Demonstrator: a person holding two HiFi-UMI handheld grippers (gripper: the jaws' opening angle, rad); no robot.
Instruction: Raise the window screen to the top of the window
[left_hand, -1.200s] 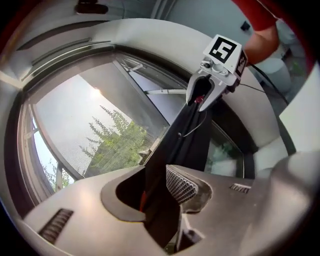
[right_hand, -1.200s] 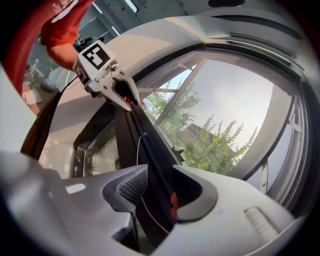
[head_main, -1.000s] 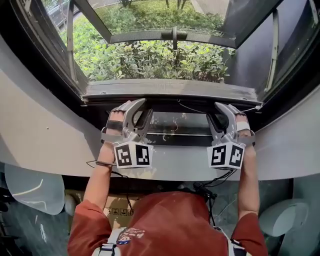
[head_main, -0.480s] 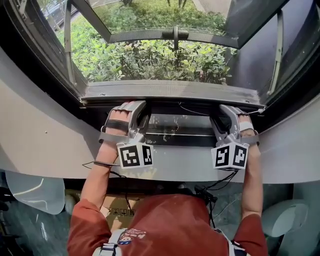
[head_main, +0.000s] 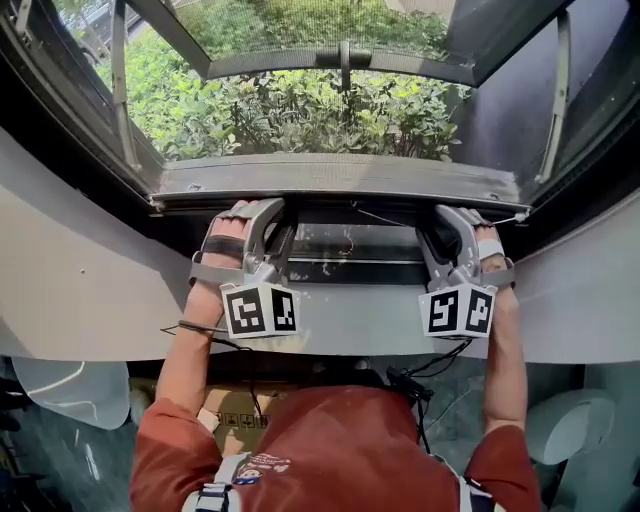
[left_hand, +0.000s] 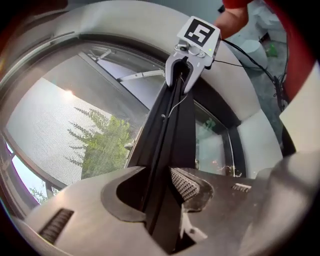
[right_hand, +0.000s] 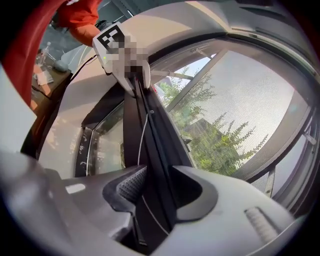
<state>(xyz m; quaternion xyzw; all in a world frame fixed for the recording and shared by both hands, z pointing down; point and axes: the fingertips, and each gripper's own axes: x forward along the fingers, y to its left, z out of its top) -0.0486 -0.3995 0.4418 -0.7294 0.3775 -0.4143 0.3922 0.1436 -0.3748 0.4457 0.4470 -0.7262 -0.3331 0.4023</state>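
Grey on top and dark underneath, the bottom bar (head_main: 330, 180) of the window screen (left_hand: 55, 125) lies low across the opening. It sits just above the white sill (head_main: 330, 322) and well short of the top of the window. Green bushes (head_main: 300, 115) show beyond it. We judge the lift to be only starting.

We reach forward to the bar at two places, one toward each end. The left gripper (head_main: 272, 215) has the bar running between its jaws. They have just been opening and stand wide, lying loosely beside the bar rather than pinching it, and the ribbed pad (left_hand: 189, 185) shows partly bare. The right gripper (head_main: 448, 215) has just been closing. Its jaws hug the same bar, with the ribbed pad on one face and the smooth jaw on the other.

To do this step well, we would first tighten the left side so that both grips match. A thin pale cord (right_hand: 145, 135) runs along the bar near the right jaws, and we would keep it from being pinched or snagged. Then we would raise both hands together at one pace and keep the bar level, because a screen that tilts in the window frame (head_main: 75, 130) is likely to jam. We would push straight up along the frame, not outward toward the bushes. We would squeeze only as hard as the hold needs, since the bar looks slim and the mesh light.
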